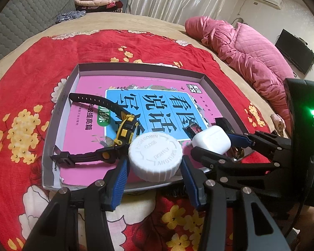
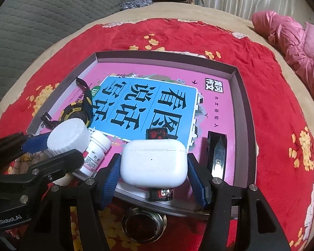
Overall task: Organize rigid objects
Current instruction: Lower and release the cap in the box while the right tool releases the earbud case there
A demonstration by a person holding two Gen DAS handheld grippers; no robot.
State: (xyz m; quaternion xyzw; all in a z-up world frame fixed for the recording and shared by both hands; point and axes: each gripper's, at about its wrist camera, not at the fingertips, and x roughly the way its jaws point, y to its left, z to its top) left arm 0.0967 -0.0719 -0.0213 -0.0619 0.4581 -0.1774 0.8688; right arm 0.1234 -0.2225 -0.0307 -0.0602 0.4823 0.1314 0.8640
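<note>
L gripper (image 1: 155,163) clamps white bottle cap (image 1: 155,159); R gripper (image 2: 153,167) clamps earbud case (image 2: 153,164), both over tray (image 2: 243,96). Rec: lower onto clear book (image 2: 148,102) area, release w/o knocking watch (image 1: 124,130).

White cap (image 1: 155,159) reads "PUSH DOWN", "CLOSE TIGHTLY".

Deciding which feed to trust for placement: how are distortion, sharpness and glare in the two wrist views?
Left wrist: strong fisheye bends the tray walls; the white bottle cap lettering reads sharp, no glare. Right wrist: same bowing, dark vignette corners; the earbud case is crisp, and the nail clipper throws a small bright reflection. Even, soft light in both.
</note>
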